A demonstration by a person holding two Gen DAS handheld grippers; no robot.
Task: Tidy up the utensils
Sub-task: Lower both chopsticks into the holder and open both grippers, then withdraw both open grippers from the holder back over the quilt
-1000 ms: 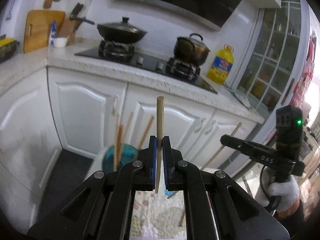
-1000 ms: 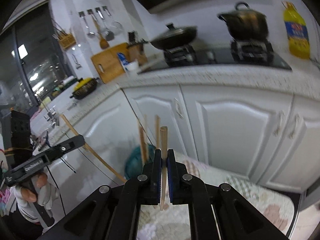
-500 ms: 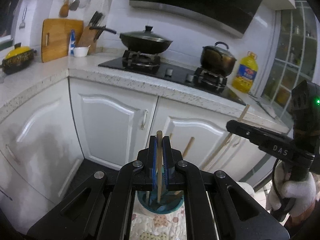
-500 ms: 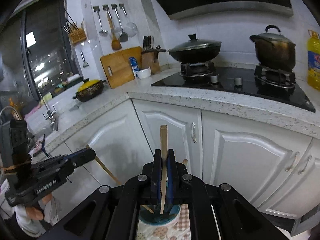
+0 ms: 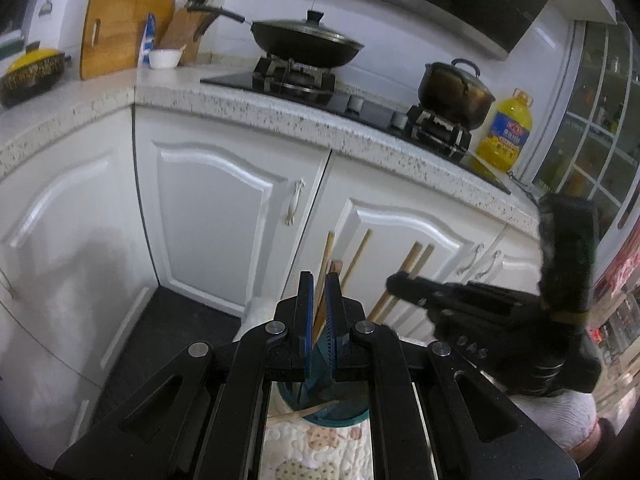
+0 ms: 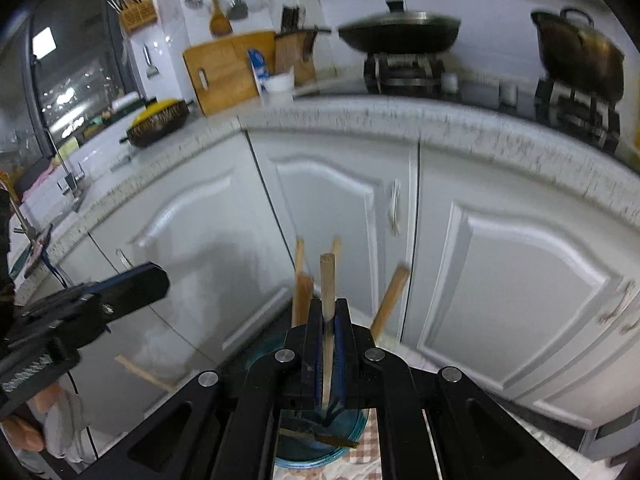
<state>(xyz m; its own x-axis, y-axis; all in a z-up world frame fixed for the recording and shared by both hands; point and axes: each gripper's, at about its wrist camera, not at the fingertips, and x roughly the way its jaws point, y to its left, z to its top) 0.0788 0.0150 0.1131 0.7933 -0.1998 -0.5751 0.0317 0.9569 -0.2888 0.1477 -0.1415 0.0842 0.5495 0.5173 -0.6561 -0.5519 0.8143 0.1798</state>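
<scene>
My left gripper [image 5: 319, 280] is shut on a wooden chopstick [image 5: 325, 252] that stands nearly upright, its lower end down in the teal cup [image 5: 320, 414] just below the jaws. Several other chopsticks [image 5: 358, 254] lean in that cup. In the right wrist view my right gripper [image 6: 328, 305] is shut on a second wooden chopstick [image 6: 327, 278], also upright over the teal cup [image 6: 354, 434]. Each gripper shows in the other's view: the right gripper [image 5: 402, 284] close at the right, the left gripper [image 6: 154, 280] at the left with its chopstick's lower end [image 6: 140, 372] sticking out below.
The cup stands on a quilted patterned cloth [image 5: 320, 454]. White cabinet doors [image 5: 216, 216] rise right behind it under a speckled counter [image 5: 280, 108]. On the counter are a wok [image 5: 306, 42], a pot [image 5: 456, 88], an oil bottle [image 5: 508, 132] and a cutting board [image 5: 120, 32].
Both grippers came down and closer together over the teal cup, each still holding its chopstick. The cup now sits right under both sets of jaws.
</scene>
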